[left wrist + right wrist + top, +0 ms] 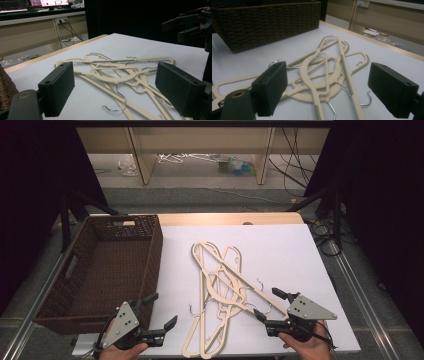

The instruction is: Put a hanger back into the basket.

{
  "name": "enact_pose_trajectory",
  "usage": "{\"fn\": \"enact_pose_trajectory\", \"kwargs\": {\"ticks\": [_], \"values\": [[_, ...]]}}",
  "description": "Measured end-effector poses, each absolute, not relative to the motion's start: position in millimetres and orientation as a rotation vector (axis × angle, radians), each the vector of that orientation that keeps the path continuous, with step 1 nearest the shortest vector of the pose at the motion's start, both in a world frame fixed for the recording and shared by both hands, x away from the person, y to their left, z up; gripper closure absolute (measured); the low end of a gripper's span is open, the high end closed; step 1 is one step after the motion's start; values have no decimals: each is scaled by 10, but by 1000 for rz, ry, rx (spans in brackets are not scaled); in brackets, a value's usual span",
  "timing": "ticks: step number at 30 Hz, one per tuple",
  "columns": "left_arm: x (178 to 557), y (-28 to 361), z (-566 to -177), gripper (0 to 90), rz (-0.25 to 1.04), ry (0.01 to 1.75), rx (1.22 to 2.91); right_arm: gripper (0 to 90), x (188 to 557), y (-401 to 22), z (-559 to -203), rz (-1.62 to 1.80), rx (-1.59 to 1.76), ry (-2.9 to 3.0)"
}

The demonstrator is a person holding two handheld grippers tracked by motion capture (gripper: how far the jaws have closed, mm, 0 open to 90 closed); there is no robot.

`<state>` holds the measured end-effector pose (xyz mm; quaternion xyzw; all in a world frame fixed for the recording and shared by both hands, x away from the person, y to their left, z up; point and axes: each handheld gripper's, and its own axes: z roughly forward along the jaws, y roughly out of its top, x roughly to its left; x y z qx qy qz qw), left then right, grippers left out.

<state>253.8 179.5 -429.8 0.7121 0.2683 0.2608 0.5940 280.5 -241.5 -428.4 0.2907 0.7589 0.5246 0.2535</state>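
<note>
A tangle of several cream plastic hangers [220, 290] with metal hooks lies on the white table top, seen also as hangers [117, 72] and hangers [324, 75] from each gripper. My left gripper [162, 310] is open at the front left, between the basket and the pile, with nothing between its jaws. My right gripper [272, 305] is open at the front right, its jaws pointing at the pile's right edge and holding nothing. The left gripper view catches the right gripper [185, 25] far off at upper right.
A dark brown wicker basket [150, 265] stands on the table's left side, its wall [269, 22] beyond the hangers. The white sheet [280, 250] is bare behind and right of the pile. Table edges run close at front and right.
</note>
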Motion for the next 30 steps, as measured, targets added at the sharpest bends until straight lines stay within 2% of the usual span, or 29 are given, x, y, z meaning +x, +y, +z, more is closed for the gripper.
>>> {"fn": "enact_pose_trajectory", "kwargs": {"ticks": [22,30], "values": [[2532,1776,-4305,157,598,616,1669,222,2829,-2381,-4325,1349,793,2160],[2533,1764,-4312,157,595,619,1674,332,3020,-2328,-4488,1181,815,2374]]}}
